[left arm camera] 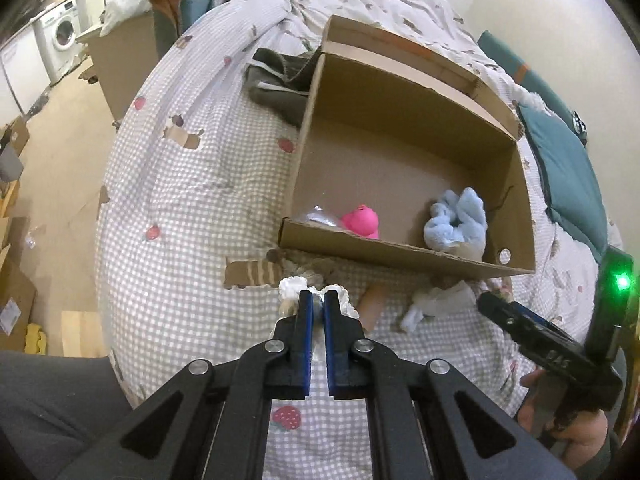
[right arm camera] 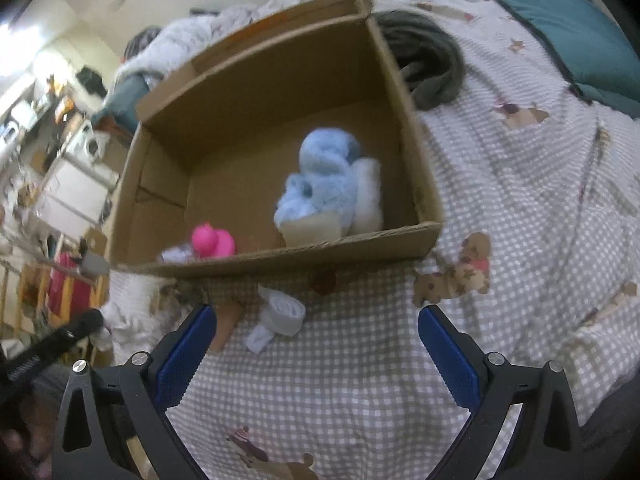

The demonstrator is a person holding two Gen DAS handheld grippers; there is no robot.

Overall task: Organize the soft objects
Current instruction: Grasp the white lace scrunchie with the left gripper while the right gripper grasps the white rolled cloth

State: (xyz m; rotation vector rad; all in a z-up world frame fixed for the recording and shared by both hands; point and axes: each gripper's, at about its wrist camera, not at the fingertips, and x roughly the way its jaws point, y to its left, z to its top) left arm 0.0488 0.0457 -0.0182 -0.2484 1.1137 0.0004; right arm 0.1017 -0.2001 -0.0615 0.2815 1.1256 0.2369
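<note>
Two soft items, pink toy (left arm camera: 361, 221) and blue plush (left arm camera: 456, 218), sit boxed ahead of left tongs (left arm camera: 319, 296), pinched tight on white frilly cloth (left arm camera: 294, 286); right tongs (right arm camera: 316, 324) gape empty over rolled white sock (right arm camera: 285, 314); judged next: lift cloth over near wall of cardboard box (left arm camera: 400, 254).

soft indoor light, blurred fisheye edges

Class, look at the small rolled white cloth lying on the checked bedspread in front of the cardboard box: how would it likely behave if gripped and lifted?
The rolled white cloth looks soft, so it would probably squash under the jaws rather than resist. A loose tail trails from the roll, so it may partly unroll and dangle when lifted. Being small fabric, it is likely light and not fragile.
</note>
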